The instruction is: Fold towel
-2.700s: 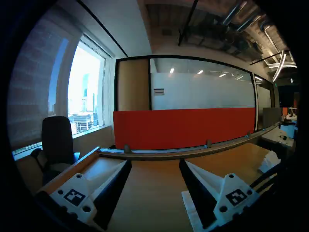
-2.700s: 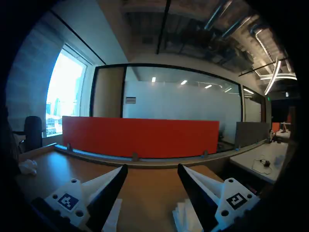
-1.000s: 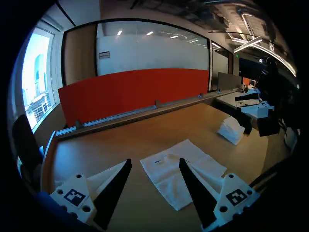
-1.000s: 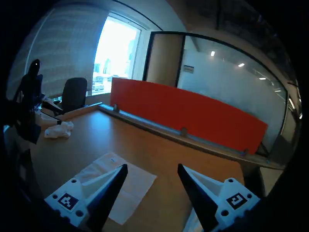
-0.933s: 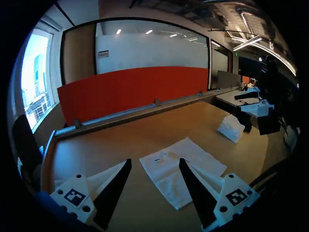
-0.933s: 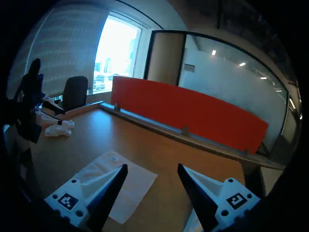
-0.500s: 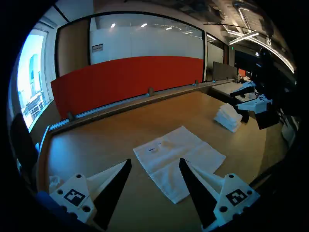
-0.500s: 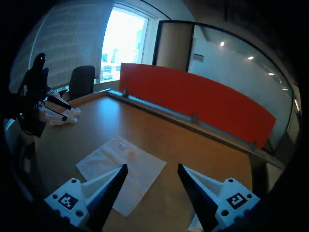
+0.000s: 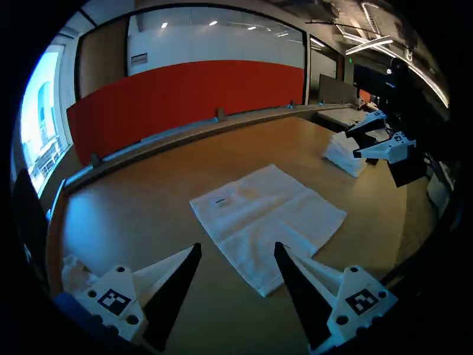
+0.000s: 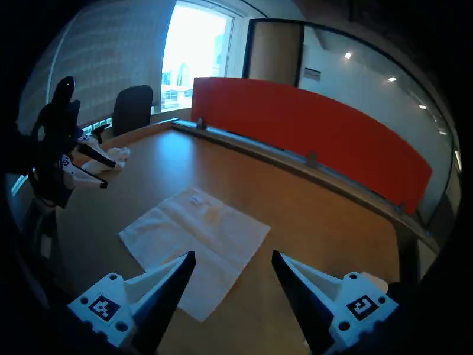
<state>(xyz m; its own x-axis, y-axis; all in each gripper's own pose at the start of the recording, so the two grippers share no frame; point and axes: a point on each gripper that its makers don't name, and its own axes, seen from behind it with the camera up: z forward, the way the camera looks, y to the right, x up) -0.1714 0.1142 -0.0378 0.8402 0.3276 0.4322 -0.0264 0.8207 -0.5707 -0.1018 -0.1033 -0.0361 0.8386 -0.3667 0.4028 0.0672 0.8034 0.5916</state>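
Observation:
A white towel (image 9: pixel 269 216) lies spread flat on the wooden desk (image 9: pixel 148 195), with a small tag near its far edge. My left gripper (image 9: pixel 236 255) hovers open above the towel's near corner, with nothing between its fingers. In the right gripper view the same towel (image 10: pixel 195 239) lies ahead, and my right gripper (image 10: pixel 232 260) stands open above its near edge, also holding nothing. Each view shows the other gripper farther off: the right gripper (image 9: pixel 353 145) at the far right, the left gripper (image 10: pixel 110 176) at the far left, both with fingers apart.
A stack of folded white towels (image 9: pixel 343 155) sits on the desk by the right gripper. A crumpled white cloth (image 10: pixel 112 157) lies near the left gripper. A red divider (image 10: pixel 313 133) runs along the desk's far edge. A black chair (image 10: pixel 131 109) stands by the window.
Both views have tilted down from the wall toward the desk, so the towel sits fuller and nearer the middle. The towel itself has not moved. Both grippers remain open.

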